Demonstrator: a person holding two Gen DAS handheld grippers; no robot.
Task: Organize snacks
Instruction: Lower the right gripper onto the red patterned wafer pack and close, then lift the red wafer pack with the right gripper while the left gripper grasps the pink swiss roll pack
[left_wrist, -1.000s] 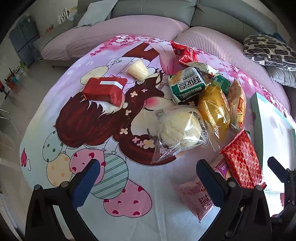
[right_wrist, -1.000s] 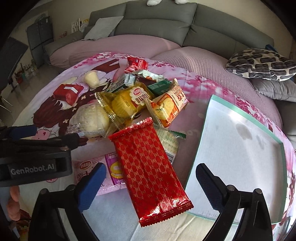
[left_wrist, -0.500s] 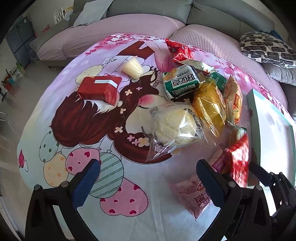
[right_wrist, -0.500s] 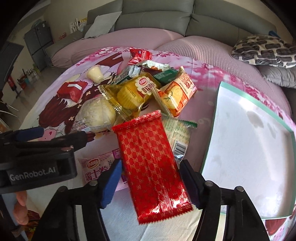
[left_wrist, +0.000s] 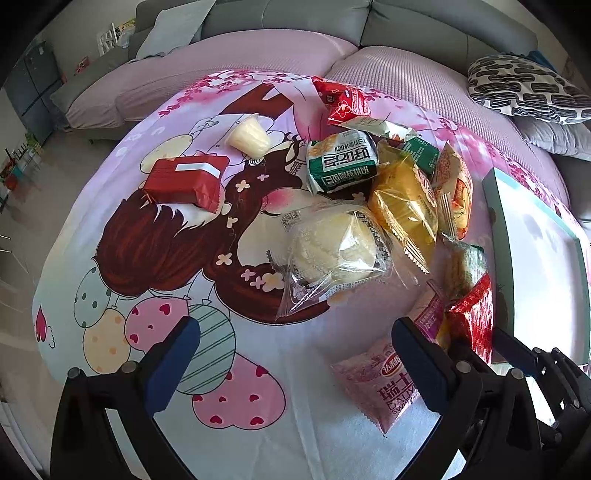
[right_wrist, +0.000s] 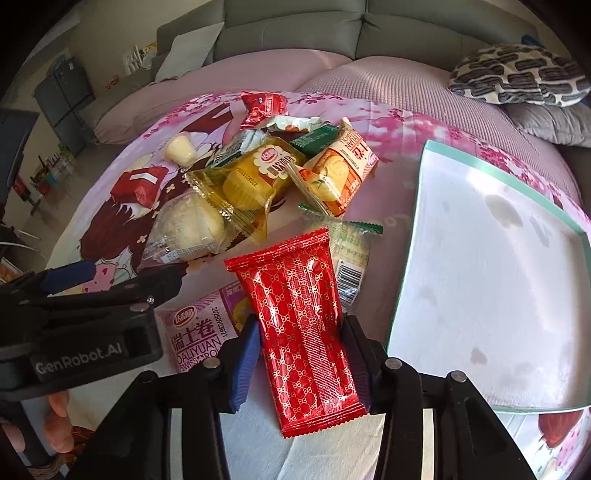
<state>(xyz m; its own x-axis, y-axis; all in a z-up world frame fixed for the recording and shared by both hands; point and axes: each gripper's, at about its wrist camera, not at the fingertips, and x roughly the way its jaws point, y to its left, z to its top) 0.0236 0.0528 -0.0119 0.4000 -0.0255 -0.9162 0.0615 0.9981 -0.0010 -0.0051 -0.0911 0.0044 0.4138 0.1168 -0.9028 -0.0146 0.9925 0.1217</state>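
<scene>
My right gripper (right_wrist: 299, 354) is shut on a long red patterned snack packet (right_wrist: 295, 314), its jaws pressing both long sides. The packet also shows on edge in the left wrist view (left_wrist: 471, 317). My left gripper (left_wrist: 295, 354) is open and empty above the cartoon cloth, left of a pink Swiss roll packet (left_wrist: 384, 387). A pile of snacks lies beyond: a clear-wrapped bun (left_wrist: 332, 251), a yellow cake packet (left_wrist: 406, 206), a green-white packet (left_wrist: 341, 162), an orange packet (right_wrist: 336, 173). A white tray with a green rim (right_wrist: 410, 236) lies to the right.
A red box-shaped packet (left_wrist: 184, 181) and a pale jelly cup (left_wrist: 247, 134) lie apart at the far left of the cloth. A small red packet (left_wrist: 341, 101) lies at the back. A grey sofa with a patterned cushion (left_wrist: 524, 86) curves behind.
My right gripper has closed from wide open onto the red packet's sides. The packet has tipped up on edge in the left wrist view. The left gripper has stayed open.
</scene>
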